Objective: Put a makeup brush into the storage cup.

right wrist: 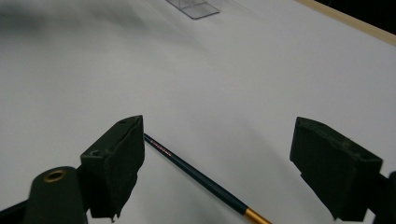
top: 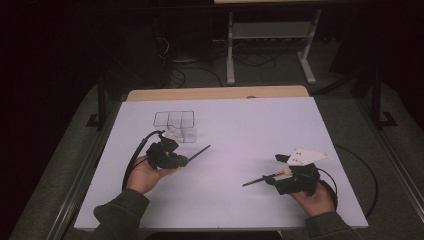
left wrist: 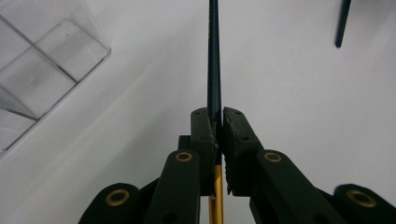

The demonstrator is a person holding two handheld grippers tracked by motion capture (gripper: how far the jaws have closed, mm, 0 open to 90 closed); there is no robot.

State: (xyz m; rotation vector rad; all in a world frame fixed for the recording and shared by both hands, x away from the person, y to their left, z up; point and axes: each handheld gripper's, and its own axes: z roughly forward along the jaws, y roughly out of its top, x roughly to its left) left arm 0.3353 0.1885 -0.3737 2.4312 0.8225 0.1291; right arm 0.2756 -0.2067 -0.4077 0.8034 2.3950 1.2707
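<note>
Table [top: 235, 125]: white, frame centre. Clear box [top: 175, 125]: upper left, near left hand-held gripper. Left hand-held gripper [left wrist: 218, 122]: jaws clamped on a dark pencil [left wrist: 214, 56] that juts beyond them. Right hand-held gripper [right wrist: 215, 154]: jaws wide apart, second pencil [right wrist: 196, 173] lying on table between them, untouched.

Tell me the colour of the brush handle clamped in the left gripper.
Dark teal handle, with a gold band; clearest in the left gripper view.

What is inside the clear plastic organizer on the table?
The clear plastic organizer shows only its dividers and the white table through them; nothing lies inside. The left gripper covers its near corner.
</note>
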